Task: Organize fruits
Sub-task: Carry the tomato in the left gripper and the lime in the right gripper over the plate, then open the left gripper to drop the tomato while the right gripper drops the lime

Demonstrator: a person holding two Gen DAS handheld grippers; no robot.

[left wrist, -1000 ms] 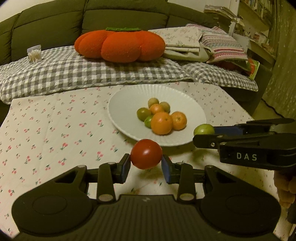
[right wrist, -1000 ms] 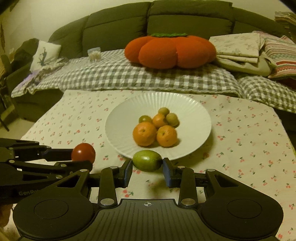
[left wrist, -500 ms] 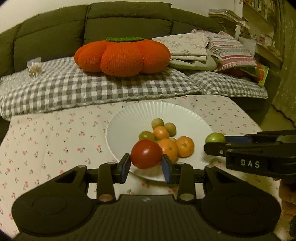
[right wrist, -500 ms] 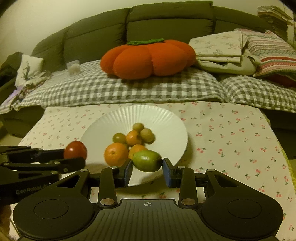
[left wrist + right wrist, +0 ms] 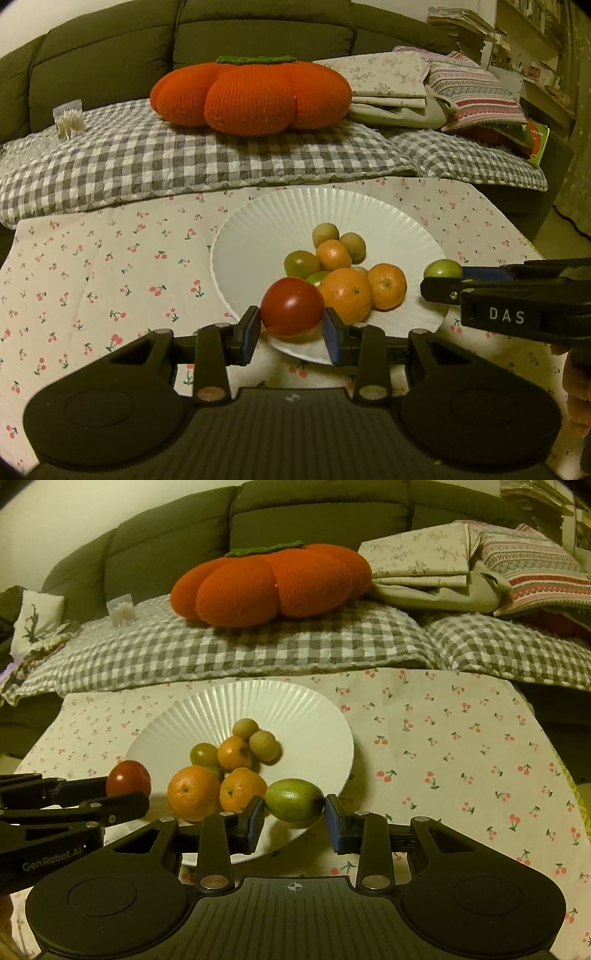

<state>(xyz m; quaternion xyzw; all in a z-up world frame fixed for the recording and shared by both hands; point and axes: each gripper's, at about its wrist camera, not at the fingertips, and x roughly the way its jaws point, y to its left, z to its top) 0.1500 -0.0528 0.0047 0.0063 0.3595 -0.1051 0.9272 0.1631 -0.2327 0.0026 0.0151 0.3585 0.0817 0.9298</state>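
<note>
— Two grippers, both loaded? What sits nearest?

— Yes. Nearest, the left gripper (image 5: 291, 328) has its jaws closed on a red tomato (image 5: 292, 311), held above the near rim of the white plate (image 5: 258, 229). The right gripper (image 5: 294, 814) has its jaws clamped on a green lime-like fruit (image 5: 294, 799), also over the plate's near edge, on its right side.

— What crowds them?

— Just beyond the tomato lie two larger oranges (image 5: 346, 294), touching each other, with a green fruit half hidden between them and the tomato. Behind those, a small orange, an olive-green fruit and two tan round ones cluster near the plate's middle. In the left wrist view the right gripper reaches in from the right, its fruit just off the plate's right rim.

— Any change from a moment ago?

— A second ago both fruits hung over the cloth in front of the plate; now both are over its rim, and the heap looks closer in both views.

— Any writing?

— "DAS" in pale letters on the right gripper's side in the left wrist view; "GenRobot.AI" on the left gripper's side in the right wrist view, its last letters hard to read.

— And farther back?

— The surface wears a cherry-print cloth (image 5: 92, 280). Past it, a grey checked quilt (image 5: 184, 162) covers a dark green sofa (image 5: 110, 48), carrying an orange pumpkin-shaped cushion (image 5: 251, 96), folded linens to its right, and a small clear box of pale sticks to its left.
</note>
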